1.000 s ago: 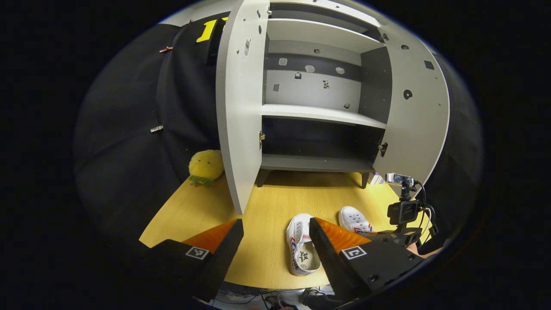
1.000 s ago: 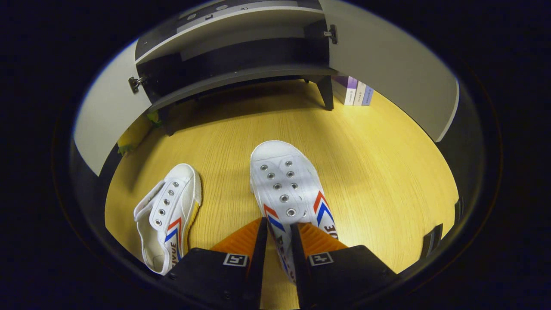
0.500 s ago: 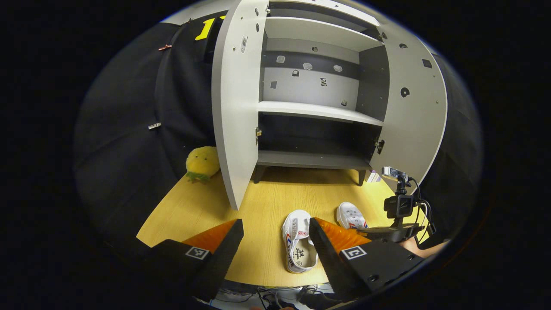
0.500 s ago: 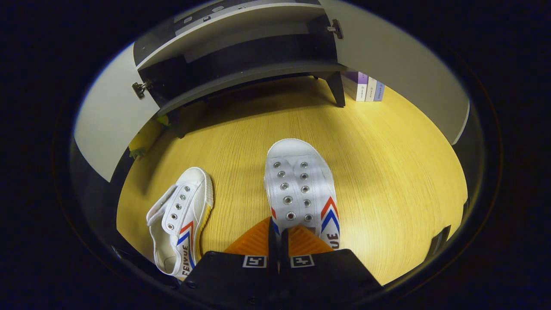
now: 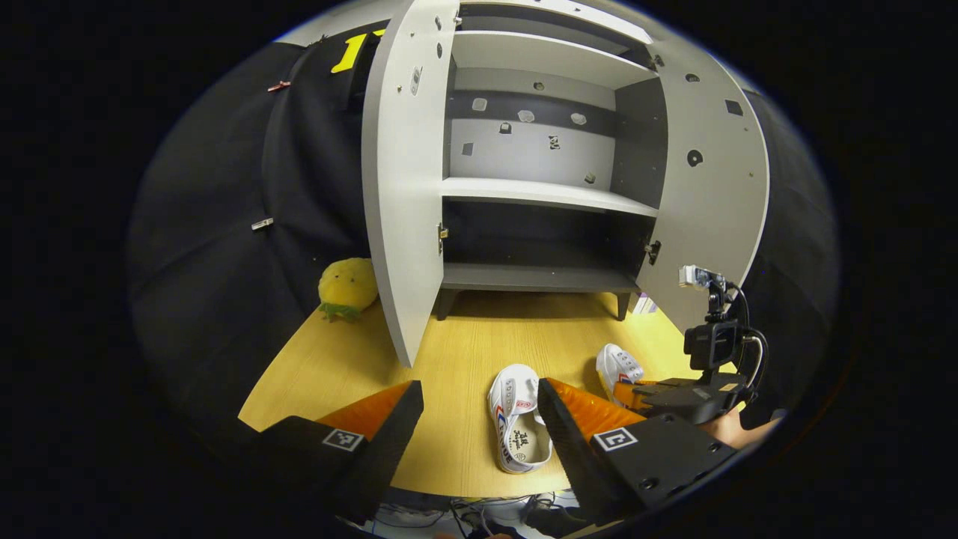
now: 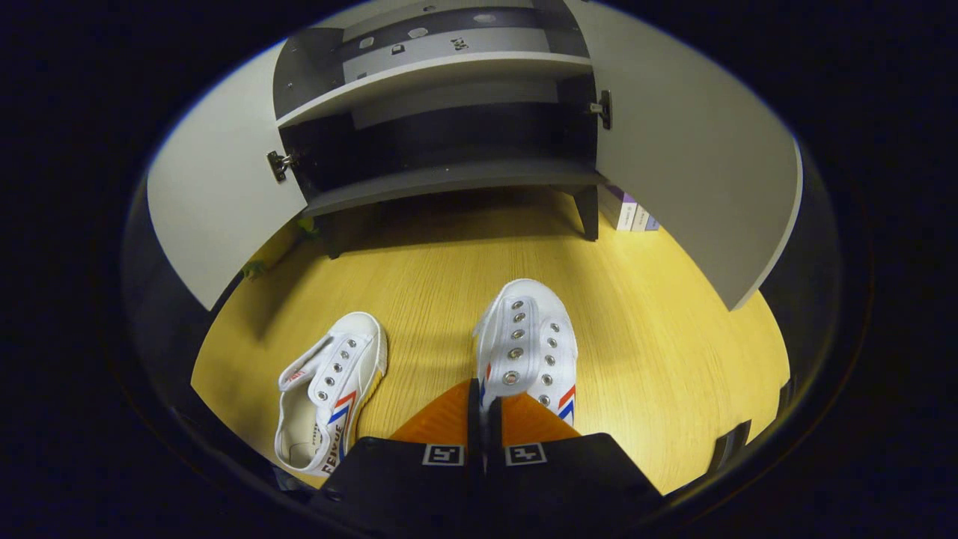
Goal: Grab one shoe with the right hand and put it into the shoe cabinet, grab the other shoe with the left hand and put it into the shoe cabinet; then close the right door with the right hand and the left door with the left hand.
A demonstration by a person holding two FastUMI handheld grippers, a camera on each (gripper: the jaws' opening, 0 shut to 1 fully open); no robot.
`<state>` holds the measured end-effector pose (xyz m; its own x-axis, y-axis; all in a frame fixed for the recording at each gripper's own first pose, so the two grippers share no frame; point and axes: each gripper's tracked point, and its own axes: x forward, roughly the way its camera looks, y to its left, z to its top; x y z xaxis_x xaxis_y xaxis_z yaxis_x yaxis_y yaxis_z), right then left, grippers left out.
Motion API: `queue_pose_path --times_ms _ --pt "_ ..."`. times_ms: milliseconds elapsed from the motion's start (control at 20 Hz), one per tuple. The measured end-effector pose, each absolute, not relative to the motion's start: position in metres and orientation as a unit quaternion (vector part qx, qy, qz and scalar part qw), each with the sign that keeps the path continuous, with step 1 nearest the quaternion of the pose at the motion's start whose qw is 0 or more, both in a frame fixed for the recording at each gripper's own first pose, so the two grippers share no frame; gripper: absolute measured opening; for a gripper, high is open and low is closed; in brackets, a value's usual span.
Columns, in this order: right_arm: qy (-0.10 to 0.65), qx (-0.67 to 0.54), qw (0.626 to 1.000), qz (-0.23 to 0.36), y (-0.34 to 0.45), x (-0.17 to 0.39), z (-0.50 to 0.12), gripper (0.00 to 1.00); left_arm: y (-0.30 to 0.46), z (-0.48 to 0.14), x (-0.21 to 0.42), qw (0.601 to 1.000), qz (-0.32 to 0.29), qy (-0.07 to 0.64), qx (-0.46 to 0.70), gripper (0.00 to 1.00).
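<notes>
- Progress: early. Both cabinet (image 5: 550, 191) doors stand wide open, the left door (image 5: 400, 195) and the right door (image 5: 711, 187), and the shelves that show are bare, so neither shoe is stowed.
- Right shoe (image 6: 528, 348): in the right gripper view it is caught by the right gripper (image 6: 484, 400), whose fingers are pressed nearly together on the edge of the upper beside the eyelets. The toe points toward the cabinet and tips a little to one side. In the left gripper view this shoe (image 5: 620, 367) seems raised at the toe, so I judge it is just coming off the table (image 5: 479, 352); whether the heel has cleared the top I cannot tell.
- Left shoe (image 5: 516, 427): lies on its sole on the table, opening upward, toe toward the cabinet. In the left gripper view it sits just inside that gripper's right-hand finger, partly hidden by it, and near the table's front edge.
- Left gripper (image 5: 479, 415): fingers spread wide, holding nothing, above the table's front edge and apart from the shoe.
- Right gripper as seen from the left (image 5: 692, 393): well to the right, a hand (image 5: 730, 427) behind it.
- Left to do: carry the held shoe to a shelf, most likely the low one (image 6: 449, 180) straight ahead; take the other shoe with the left gripper and stow it; swing the right door closed, then the left.
- Bystanders: a yellow plush (image 5: 348, 288) beside the left door and some boxes (image 6: 632, 217) behind the right one.
</notes>
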<state>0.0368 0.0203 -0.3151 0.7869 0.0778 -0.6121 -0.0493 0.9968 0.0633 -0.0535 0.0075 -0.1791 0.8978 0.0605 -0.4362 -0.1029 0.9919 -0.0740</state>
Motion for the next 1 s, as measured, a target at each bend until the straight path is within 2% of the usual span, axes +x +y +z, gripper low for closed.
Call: queue_pose_path --times_ms 550,1000 --pt "0.182 -0.030 0.981 0.062 0.058 0.077 -0.158 0.05 0.009 -0.158 -0.048 0.985 -0.006 0.173 -0.020 0.95" --pt "0.053 -0.083 0.993 0.063 0.086 0.147 -0.029 0.05 0.035 -0.149 -0.040 0.988 0.008 0.146 -0.056 0.95"
